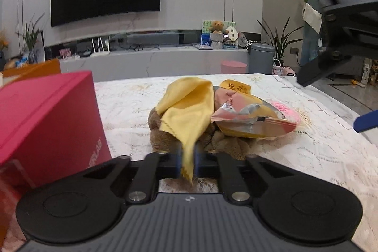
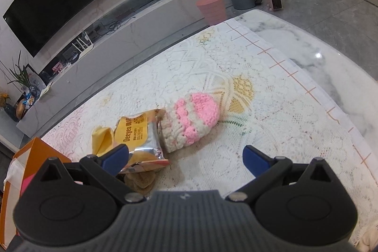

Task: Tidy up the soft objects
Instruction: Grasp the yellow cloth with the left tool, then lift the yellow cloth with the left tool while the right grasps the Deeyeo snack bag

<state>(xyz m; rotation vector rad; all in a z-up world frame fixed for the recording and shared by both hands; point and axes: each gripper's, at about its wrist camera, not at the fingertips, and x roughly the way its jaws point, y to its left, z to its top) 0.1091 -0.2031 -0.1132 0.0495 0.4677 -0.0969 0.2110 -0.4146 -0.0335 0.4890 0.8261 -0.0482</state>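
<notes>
Crinkled snack packet [image 1: 248, 117] overlaps yellow cloth [image 1: 186, 115] (brown plush [image 1: 165, 136] beneath).

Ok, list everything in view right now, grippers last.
cloth: one, yellow, draped on the pile, corner pinched
towel: one, brown, under the cloth
snack bag: one, orange and silver, on the pile
knit hat: one, pink and white, right of the bag
box: one, red, left on the table
tablecloth: one, white lace
left gripper: shut on the cloth
right gripper: open, over the tablecloth
</notes>
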